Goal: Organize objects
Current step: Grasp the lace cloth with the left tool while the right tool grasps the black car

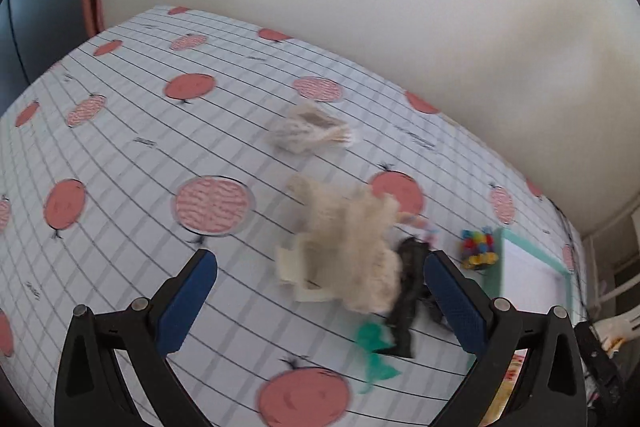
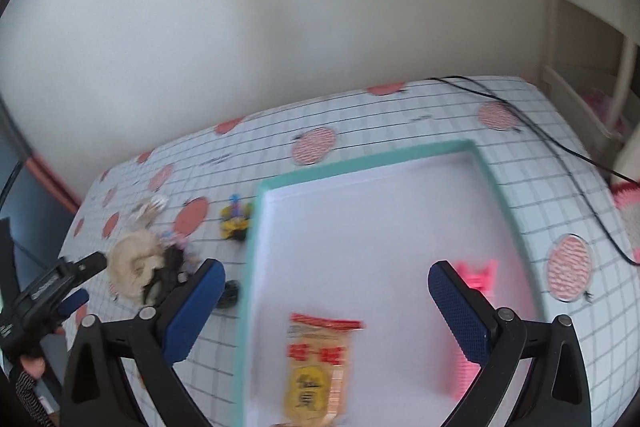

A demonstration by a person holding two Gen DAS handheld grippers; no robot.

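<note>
My left gripper stands open above a heap on the patterned tablecloth: a cream fluffy item, a black item and a green piece. Nothing is between its fingers. A pale packet lies farther back. My right gripper is open over the teal-rimmed white tray, which holds a snack packet and a pink comb. The right wrist view also shows the left gripper beside the cream fluffy item.
A small colourful toy and a black wheel lie just left of the tray. A black cable crosses the table's far right corner. A wall backs the table. White furniture stands to the right.
</note>
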